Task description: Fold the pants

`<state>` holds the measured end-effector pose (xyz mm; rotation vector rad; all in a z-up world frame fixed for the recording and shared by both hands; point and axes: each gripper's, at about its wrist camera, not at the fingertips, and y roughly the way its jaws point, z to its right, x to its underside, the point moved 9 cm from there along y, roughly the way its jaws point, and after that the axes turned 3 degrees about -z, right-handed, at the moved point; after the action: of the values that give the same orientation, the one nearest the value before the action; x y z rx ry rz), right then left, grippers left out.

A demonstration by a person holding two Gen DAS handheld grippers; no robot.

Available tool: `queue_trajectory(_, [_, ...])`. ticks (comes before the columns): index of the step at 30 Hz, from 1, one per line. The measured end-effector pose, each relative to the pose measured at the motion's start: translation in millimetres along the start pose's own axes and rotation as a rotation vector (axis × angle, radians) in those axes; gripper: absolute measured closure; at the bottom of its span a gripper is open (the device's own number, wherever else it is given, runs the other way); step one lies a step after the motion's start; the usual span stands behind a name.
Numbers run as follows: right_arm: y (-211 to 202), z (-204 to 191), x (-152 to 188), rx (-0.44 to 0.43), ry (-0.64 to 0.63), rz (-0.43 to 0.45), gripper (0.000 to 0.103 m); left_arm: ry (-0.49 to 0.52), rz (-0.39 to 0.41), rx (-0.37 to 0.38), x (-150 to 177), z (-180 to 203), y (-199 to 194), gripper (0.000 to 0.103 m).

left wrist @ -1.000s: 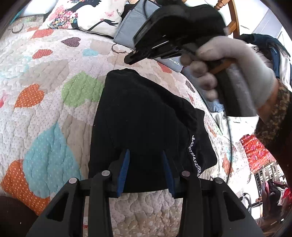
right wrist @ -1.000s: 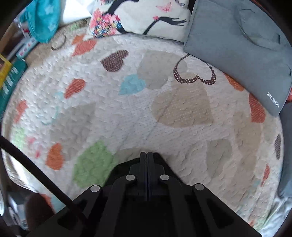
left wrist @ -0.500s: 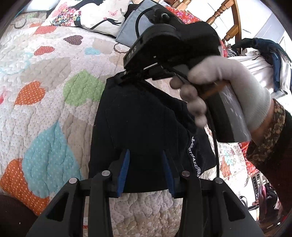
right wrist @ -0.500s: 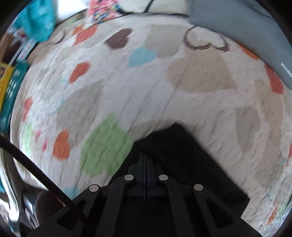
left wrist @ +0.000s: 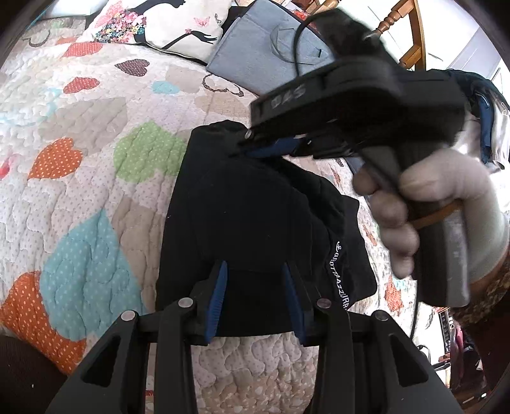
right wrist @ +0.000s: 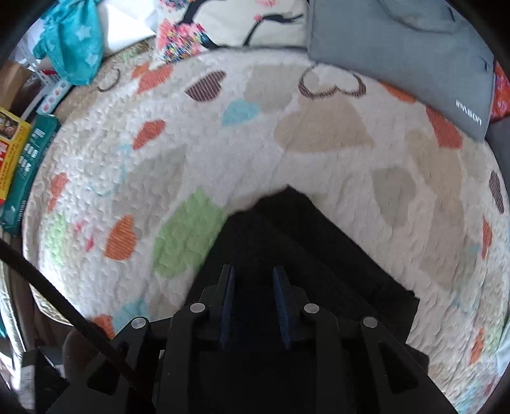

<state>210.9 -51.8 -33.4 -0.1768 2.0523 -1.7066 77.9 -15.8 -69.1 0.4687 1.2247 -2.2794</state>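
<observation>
Black folded pants (left wrist: 255, 207) lie flat on the heart-patterned quilt (left wrist: 79, 159). My left gripper (left wrist: 255, 286) stands over their near edge, pads apart, with black cloth showing in the gap but not pinched. A gloved hand (left wrist: 430, 197) holds my right gripper (left wrist: 251, 146), which points steeply down at the pants' far corner. In the right wrist view its jaws (right wrist: 253, 286) are opening, blue pads apart, over the pants (right wrist: 302, 254) with nothing gripped between them.
A flower-print pillow (left wrist: 159, 28) and a grey bag (left wrist: 264, 54) lie at the head of the bed, before a wooden chair (left wrist: 411, 32). A teal cloth (right wrist: 73, 41) and packets (right wrist: 19, 159) sit off the bed's left side.
The right gripper has come down from above the bare quilt to the pants' far corner, and its shut jaws have parted. The left gripper has not moved.
</observation>
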Motion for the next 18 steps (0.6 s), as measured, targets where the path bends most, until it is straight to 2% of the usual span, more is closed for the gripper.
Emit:
queue_trajectory(2, [8, 8, -4, -0.008, 0.044, -0.003, 0.076, 0.006, 0.002, -0.009, 0, 0, 0, 0.067])
queue_trajectory(5, [5, 23, -17, 0.027, 0.114, 0.039, 0.076, 0.017, 0.002, -0.022, 0, 1, 2, 0.067])
queue_trajectory(9, [-21, 36, -20, -0.021, 0.195, 0.102, 0.075, 0.034, 0.004, -0.04, 0, 2, 3, 0.068])
queue_trajectory(13, [-53, 54, 1, -0.044, 0.228, 0.154, 0.066, 0.039, 0.005, -0.046, 1, 6, 3, 0.067])
queue_trajectory(18, [-88, 103, 56, -0.117, 0.383, 0.21, 0.06, 0.01, -0.03, -0.021, -3, 7, -6, 0.067])
